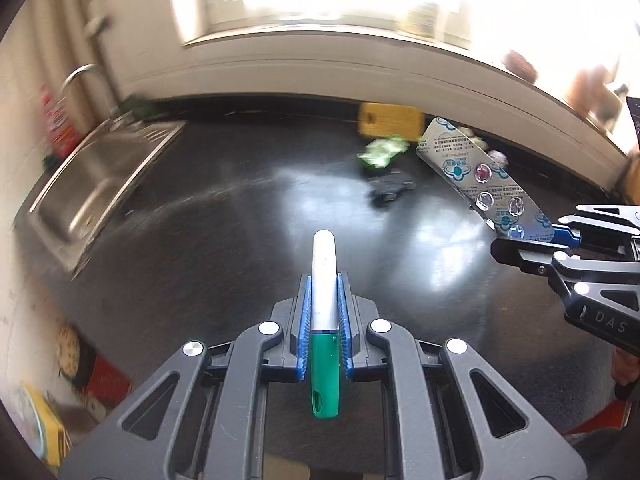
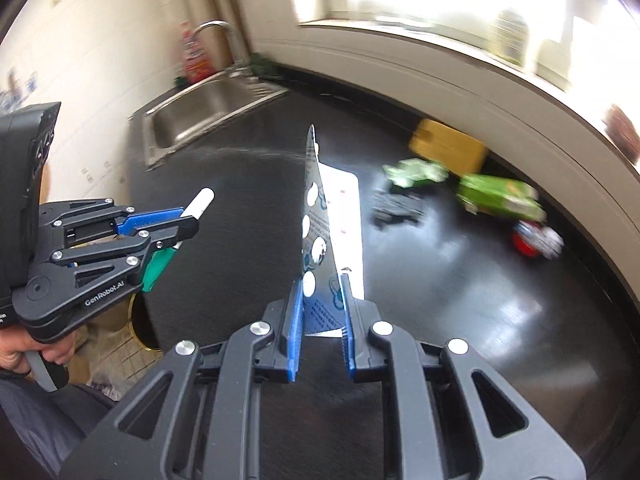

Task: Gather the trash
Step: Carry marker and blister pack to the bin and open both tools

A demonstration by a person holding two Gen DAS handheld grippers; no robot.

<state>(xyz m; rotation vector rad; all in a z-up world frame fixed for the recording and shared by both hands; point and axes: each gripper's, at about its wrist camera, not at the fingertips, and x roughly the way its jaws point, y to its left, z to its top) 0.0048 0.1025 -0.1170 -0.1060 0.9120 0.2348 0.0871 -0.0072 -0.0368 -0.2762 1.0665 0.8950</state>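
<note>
The left gripper (image 1: 324, 320) has its blue fingers (image 1: 305, 328) pinching a marker pen (image 1: 325, 280), white end pointing straight up the frame, green end toward the camera. In the right wrist view this gripper's arm reads "GenRobot.AI". The right gripper (image 2: 322, 320) pinches a blister pack (image 2: 314, 220) by its lower end, edge-on, long axis running up mid-frame; its printing is too small to read. Beyond lies open black worktop (image 2: 460, 340). Blurred litter, perhaps green wrappers (image 2: 496, 196), sits at upper right near the wall. A steel sink (image 2: 200, 120) occupies the upper left.
</note>
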